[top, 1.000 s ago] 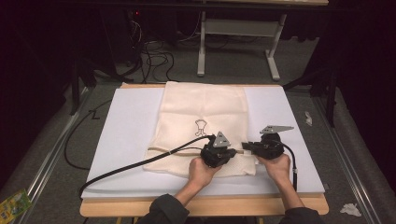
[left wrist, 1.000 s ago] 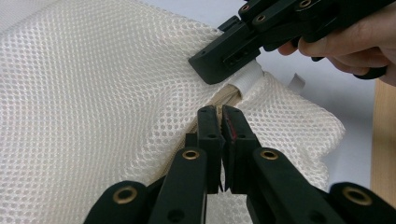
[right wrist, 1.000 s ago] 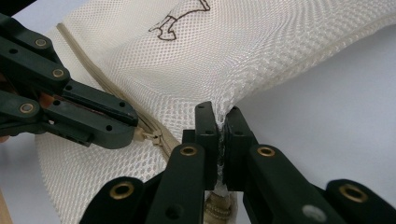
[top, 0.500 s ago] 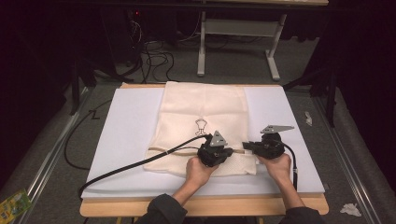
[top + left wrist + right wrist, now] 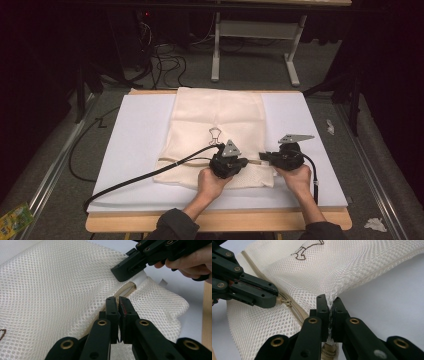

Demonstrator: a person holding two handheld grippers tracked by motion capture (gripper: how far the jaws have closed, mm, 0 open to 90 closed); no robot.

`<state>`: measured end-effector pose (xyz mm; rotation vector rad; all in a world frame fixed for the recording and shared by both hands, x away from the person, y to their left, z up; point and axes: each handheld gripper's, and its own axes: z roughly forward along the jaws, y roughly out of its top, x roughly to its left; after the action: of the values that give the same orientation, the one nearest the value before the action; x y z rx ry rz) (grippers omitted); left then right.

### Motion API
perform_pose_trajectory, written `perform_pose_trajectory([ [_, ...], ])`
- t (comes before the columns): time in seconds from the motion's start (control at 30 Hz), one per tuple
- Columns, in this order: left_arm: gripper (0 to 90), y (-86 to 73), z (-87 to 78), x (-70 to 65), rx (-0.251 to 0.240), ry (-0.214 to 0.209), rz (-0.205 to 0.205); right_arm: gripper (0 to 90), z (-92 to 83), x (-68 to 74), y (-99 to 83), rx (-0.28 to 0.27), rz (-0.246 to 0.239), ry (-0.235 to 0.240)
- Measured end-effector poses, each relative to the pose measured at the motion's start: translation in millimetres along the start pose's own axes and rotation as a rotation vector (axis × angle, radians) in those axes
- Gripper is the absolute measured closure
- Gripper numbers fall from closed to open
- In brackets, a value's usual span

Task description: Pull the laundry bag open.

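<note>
A cream mesh bag (image 5: 215,115) lies flat on the white board (image 5: 140,130), with a small dark line drawing (image 5: 215,134) on its middle. A zipper (image 5: 297,311) runs along its near end. My left gripper (image 5: 247,161) points right and is shut on the zipper pull (image 5: 279,300), seen from the right gripper view. My right gripper (image 5: 263,157) points left toward it and is shut on the bag's mesh edge (image 5: 332,293), which bunches up between its jaws. In the left gripper view the right gripper (image 5: 125,271) pinches a white fabric end (image 5: 138,280) just beyond my own closed jaws (image 5: 119,305).
The board rests on a wooden table (image 5: 215,221). A black cable (image 5: 145,175) trails left from the left gripper across the board. A metal table frame (image 5: 255,30) and loose wires stand on the floor behind. A green packet (image 5: 12,220) and crumpled paper (image 5: 375,224) lie on the floor.
</note>
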<state>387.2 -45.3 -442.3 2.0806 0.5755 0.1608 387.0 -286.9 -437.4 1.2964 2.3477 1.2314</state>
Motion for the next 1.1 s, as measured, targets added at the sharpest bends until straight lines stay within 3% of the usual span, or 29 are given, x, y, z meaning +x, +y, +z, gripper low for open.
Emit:
perform_pose_trajectory([
  [1.1,87.3,-1.9,-14.6,7.2,-0.013,0.012,-0.010,88.3,-0.7,-1.0,-0.6,0.000,0.000,-0.005],
])
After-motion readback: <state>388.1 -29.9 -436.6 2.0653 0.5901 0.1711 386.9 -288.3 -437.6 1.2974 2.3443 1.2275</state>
